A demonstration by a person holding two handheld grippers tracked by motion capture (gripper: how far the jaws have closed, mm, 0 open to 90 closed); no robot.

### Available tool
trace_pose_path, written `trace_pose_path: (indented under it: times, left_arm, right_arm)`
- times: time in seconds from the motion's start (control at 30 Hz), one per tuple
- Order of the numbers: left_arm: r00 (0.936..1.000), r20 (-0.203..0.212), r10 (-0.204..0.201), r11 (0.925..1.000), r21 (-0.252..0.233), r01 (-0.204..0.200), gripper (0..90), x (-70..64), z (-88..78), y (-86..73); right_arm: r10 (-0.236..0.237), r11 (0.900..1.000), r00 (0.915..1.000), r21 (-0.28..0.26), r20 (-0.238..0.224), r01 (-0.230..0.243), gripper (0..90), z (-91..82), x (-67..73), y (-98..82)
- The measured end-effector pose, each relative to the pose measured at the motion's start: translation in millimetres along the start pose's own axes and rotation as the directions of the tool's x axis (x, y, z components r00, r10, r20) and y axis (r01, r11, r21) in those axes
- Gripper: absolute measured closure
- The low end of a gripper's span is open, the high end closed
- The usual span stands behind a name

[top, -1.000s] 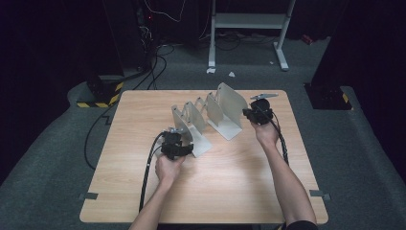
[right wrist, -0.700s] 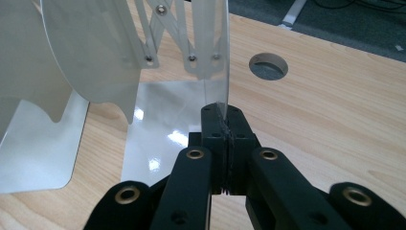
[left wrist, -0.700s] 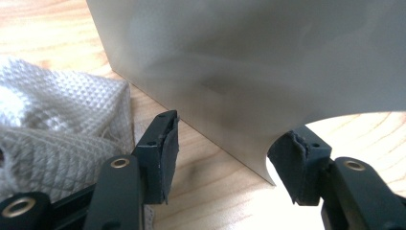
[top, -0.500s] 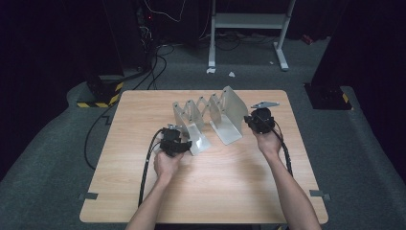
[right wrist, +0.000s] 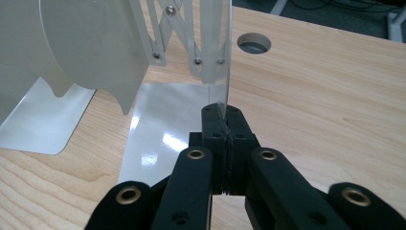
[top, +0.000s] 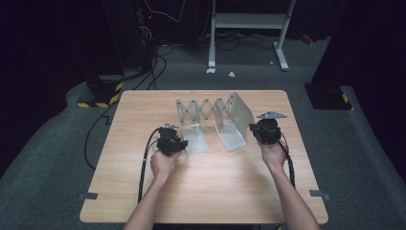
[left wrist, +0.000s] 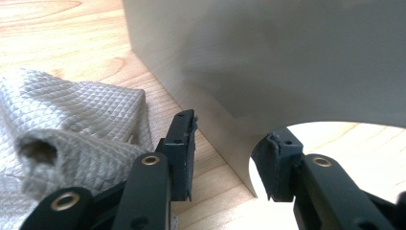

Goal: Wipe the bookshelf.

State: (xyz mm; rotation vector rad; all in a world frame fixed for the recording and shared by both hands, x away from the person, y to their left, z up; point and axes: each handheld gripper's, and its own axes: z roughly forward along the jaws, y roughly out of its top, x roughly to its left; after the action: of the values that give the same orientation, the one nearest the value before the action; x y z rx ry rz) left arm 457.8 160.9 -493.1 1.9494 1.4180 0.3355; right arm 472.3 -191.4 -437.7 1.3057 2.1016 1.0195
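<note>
**Expanding metal rack held at both ends on the table**

High view: both forearms enter from 6 o'clock. The left gripper [top: 171, 140] sits left of centre of the wooden table [top: 143, 191], its hand behind it, nose against the low left plate [top: 194, 138] of the metal rack [top: 215, 120]. The right gripper [top: 265, 132] is at 3 o'clock from the rack, just beside its tall rounded right plate [top: 239, 115]. A scissor lattice [top: 203, 106] joins the plates along the far side. The jaw tips are too small and dark here to judge.

Left gripper view: the left gripper [left wrist: 225, 163] has its jaws apart, having just been closing, with the lower edge of a grey plate [left wrist: 268, 62] between them; whether the pads press on it cannot be told. The plate is blurred and cut off at 12 o'clock. A grey quilted cloth [left wrist: 72, 124] lies at 9 o'clock.

Right gripper view: the right gripper [right wrist: 223, 125] has its jaws together, clamped on the thin edge of an upright plate [right wrist: 218, 52]. Lattice rivets [right wrist: 197, 61] show at 12 o'clock, a round table hole [right wrist: 254, 43] at 1 o'clock. The next plate [right wrist: 91, 43] is cut off at 10 o'clock.
</note>
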Motion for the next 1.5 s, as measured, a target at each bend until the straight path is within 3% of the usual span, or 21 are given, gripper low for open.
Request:
trace_pose_path:
  times: [0.37,0.73,0.83,0.93,1.0,1.17,1.5]
  left_arm:
    - [0.9999,-0.004,0.012,0.9999,0.012,-0.012,64.4,6.6,-0.5,-1.1]
    - [0.9995,-0.015,0.028,0.9994,0.020,-0.027,65.3,10.2,-2.6,-2.8]
    - [0.9994,-0.022,0.028,0.9994,0.022,-0.027,65.3,11.6,-3.7,-3.3]
    - [0.9996,-0.013,0.026,0.9994,0.021,-0.025,64.0,11.8,-5.2,-4.4]
    - [0.9997,-0.001,0.026,0.9995,0.019,-0.026,59.2,12.2,-6.9,-5.6]
    - [0.9997,-0.001,0.025,0.9997,-0.006,-0.025,47.4,12.8,-16.5,-10.9]
    - [0.9992,-0.004,0.041,0.9936,-0.105,-0.041,38.1,17.8,-44.0,-26.8]
  right_arm:
    - [0.036,0.999,0.9989,-0.009,0.030,-0.036,90.0,-13.9,0.0,-12.0]
    - [0.038,0.999,0.9985,-0.012,0.040,-0.038,89.4,-14.8,9.3,-13.3]
    - [0.032,0.999,0.9992,-0.013,0.025,-0.032,87.9,-15.2,13.1,-13.9]
    - [0.038,0.999,0.9993,-0.021,-0.004,-0.038,78.9,-14.8,13.5,-17.1]
    - [0.041,0.998,0.9982,-0.035,-0.043,-0.043,72.0,-13.3,11.8,-22.9]
    - [0.039,0.998,0.9953,-0.045,-0.089,-0.043,61.4,-10.6,7.7,-40.4]
    - [0.075,0.995,0.9939,-0.053,-0.081,-0.080,51.1,-18.0,-15.1,-69.6]
